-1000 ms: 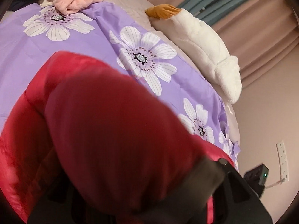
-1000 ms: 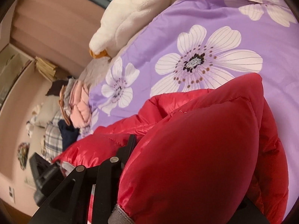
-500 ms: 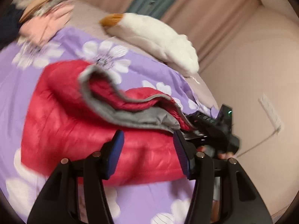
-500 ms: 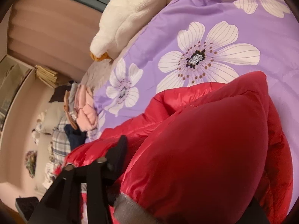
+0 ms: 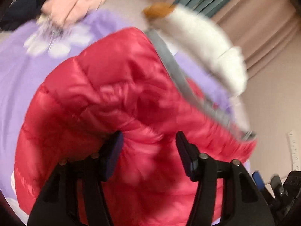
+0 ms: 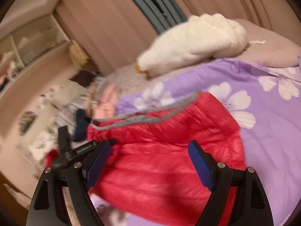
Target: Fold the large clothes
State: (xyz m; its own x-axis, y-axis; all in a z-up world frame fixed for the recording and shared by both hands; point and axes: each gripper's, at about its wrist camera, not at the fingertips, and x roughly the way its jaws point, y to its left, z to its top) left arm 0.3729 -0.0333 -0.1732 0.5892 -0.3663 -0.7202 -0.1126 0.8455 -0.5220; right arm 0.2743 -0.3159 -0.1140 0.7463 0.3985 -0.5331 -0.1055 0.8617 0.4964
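Note:
A red puffer jacket point(image 5: 116, 94) with a grey hem band point(image 5: 169, 62) lies bunched on the purple flowered bedcover point(image 5: 17, 71). My left gripper point(image 5: 149, 146) hovers close over it. Its jaws are closing, the red fabric bulges up between the fingers, and I see no pad pressing on it. In the right wrist view the jacket point(image 6: 169, 160) lies folded with the grey band point(image 6: 150, 113) along its far edge. My right gripper point(image 6: 150, 154) stands above the jacket. Its jaws are opening wide and grip nothing. The left gripper's black body point(image 6: 75, 150) shows at the jacket's left end.
A white plush goose point(image 6: 191, 43) lies along the bed's far side by the curtains point(image 6: 112, 28). A heap of pink and dark clothes point(image 5: 75, 5) sits at the bed's far corner. Shelves point(image 6: 28, 43) line the left wall. A wall socket point(image 5: 293, 146) is at the right.
Both grippers have let go of the red fabric that filled their views. The right one has opened, lifted and drawn back. The jacket now lies folded with its grey band on top.

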